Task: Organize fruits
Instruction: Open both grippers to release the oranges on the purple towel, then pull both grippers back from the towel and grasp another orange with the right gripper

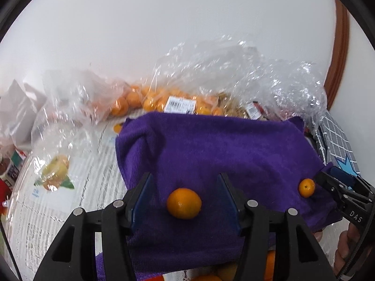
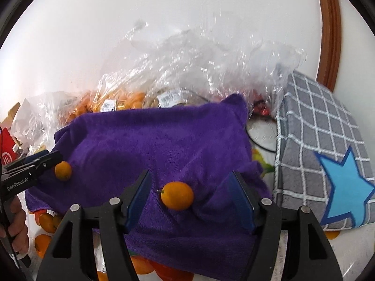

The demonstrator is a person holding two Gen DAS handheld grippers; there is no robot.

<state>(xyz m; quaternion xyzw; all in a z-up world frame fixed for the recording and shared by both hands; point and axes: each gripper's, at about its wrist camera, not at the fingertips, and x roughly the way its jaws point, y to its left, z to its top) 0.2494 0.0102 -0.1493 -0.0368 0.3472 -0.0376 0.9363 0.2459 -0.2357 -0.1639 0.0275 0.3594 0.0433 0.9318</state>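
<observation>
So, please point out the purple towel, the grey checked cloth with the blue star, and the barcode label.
Purple towel [image 2: 164, 135]: right wrist view, bare middle.
Grey checked cloth [image 2: 311, 121]: right wrist view, checked top.
Barcode label [image 1: 180, 104]: left wrist view, centre.

- A home is suggested by a white wall [image 2: 164, 11] and wooden door frame [image 2: 329, 30] at the far right.
- A tabletop [image 1: 58, 201] is seen, with shop-labelled bags of fruit [image 1: 150, 100] and a checked cloth [image 2: 316, 126].

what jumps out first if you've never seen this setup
A purple towel fills the middle, with two small oranges on it: one between the open left tongs, one between the open right tongs. Behind, crinkly clear bags hold more oranges against the white wall.
</observation>
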